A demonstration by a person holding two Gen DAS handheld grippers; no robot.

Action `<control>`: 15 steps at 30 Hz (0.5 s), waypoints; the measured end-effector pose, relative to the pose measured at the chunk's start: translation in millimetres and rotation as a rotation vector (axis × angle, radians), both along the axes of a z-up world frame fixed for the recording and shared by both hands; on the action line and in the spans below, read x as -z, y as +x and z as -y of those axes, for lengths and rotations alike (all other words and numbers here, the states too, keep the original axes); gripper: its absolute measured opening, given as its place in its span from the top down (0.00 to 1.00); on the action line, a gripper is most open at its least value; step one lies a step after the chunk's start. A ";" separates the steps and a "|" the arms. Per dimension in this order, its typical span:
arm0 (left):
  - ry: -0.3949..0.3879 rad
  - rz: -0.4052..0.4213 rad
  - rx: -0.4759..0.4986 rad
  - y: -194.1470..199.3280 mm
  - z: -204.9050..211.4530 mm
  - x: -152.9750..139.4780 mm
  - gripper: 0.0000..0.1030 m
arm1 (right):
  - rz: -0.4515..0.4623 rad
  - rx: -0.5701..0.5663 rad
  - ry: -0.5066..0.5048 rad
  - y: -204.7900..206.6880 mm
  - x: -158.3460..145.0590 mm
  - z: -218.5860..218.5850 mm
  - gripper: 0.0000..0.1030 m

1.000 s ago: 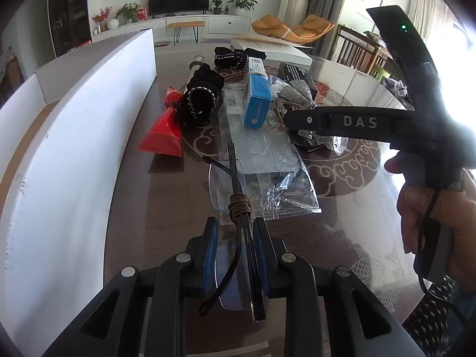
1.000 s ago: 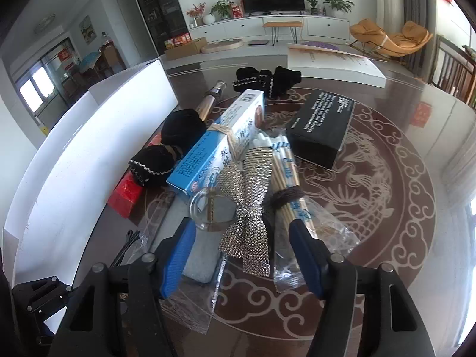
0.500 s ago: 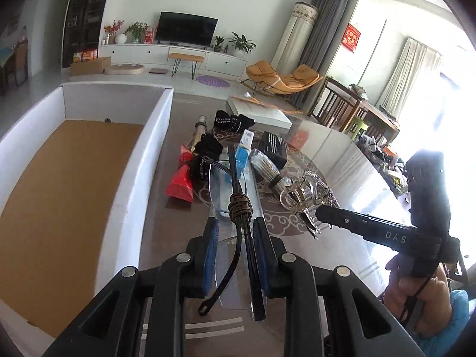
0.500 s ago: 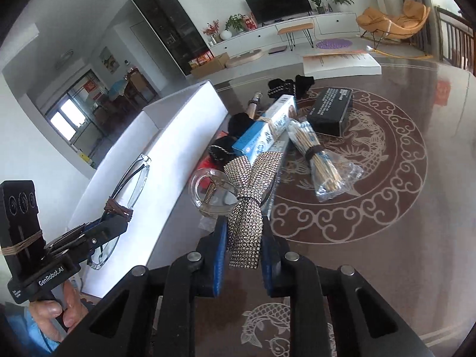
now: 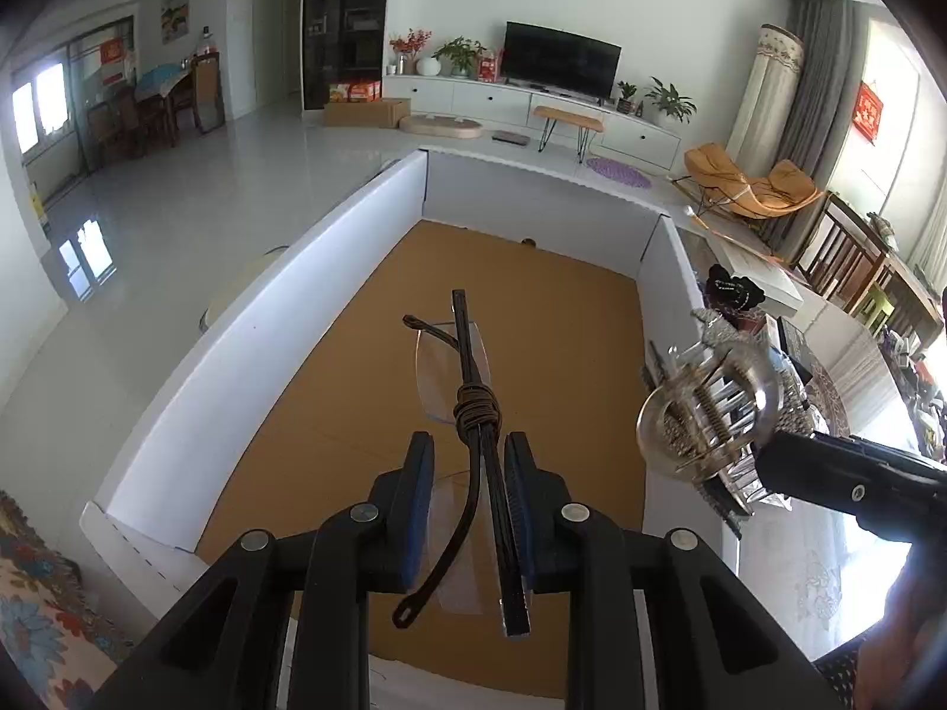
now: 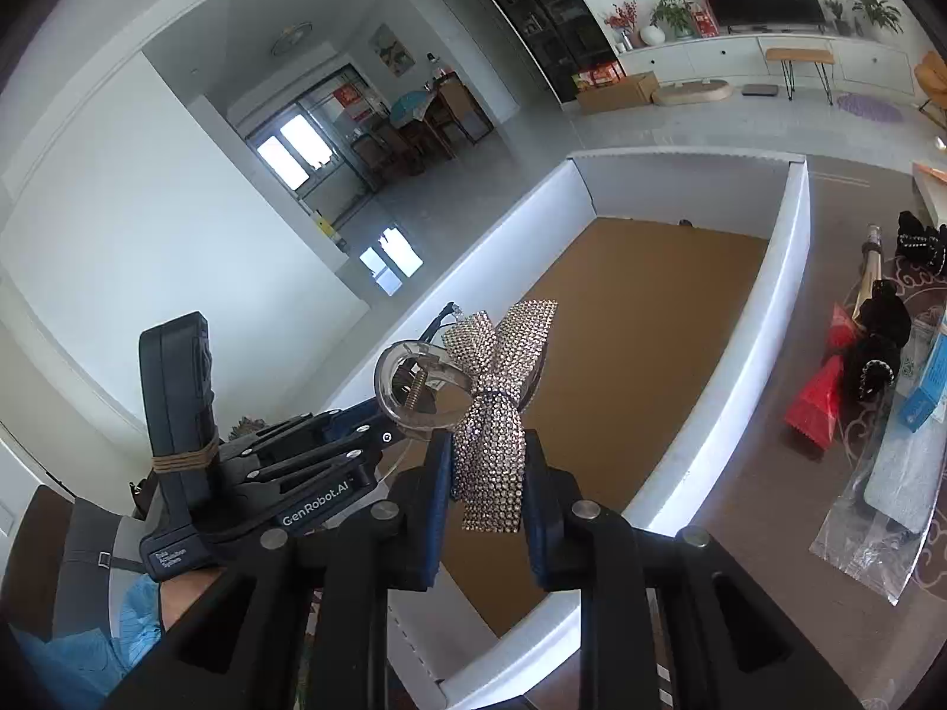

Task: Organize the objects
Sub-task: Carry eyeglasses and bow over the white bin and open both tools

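Left wrist view: the left gripper (image 5: 467, 503), clenched on folded glasses (image 5: 467, 390), has risen from the table to hang over the white box (image 5: 248, 331); release appears imminent. Right wrist view: the right gripper (image 6: 485, 491), grasping the rhinestone hair clip (image 6: 491, 414), now follows above the box's near wall.

The box (image 5: 379, 272) stands on the table (image 6: 763, 509), at its left edge. Above the box floor hang the folded glasses (image 5: 467, 378), held in the left gripper (image 5: 467, 509). Right of the glasses, over the box's right wall, is the bow clip (image 5: 710, 408) in the right gripper (image 6: 486, 503). Right of the box, on the table, lie a pouch (image 6: 820, 396), hair ties (image 6: 882, 343), a carton (image 6: 929, 390) and a plastic bag (image 6: 876, 509).
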State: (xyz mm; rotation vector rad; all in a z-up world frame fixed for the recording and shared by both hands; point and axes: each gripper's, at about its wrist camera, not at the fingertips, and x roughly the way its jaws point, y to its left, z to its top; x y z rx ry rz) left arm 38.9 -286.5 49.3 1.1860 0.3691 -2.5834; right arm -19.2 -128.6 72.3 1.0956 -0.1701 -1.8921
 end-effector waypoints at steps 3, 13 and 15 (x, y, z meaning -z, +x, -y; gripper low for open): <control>0.056 0.054 -0.061 -1.6 9.1 14.6 0.50 | 0.022 0.046 0.046 -3.9 16.1 0.6 0.40; 0.107 -0.084 0.366 -8.1 -138.8 -19.3 0.34 | -0.299 0.535 0.381 -1.3 38.6 -162.8 0.07; 0.086 -0.100 0.477 -9.1 -183.1 -19.9 0.15 | -0.284 0.618 0.484 -9.2 61.8 -193.9 0.07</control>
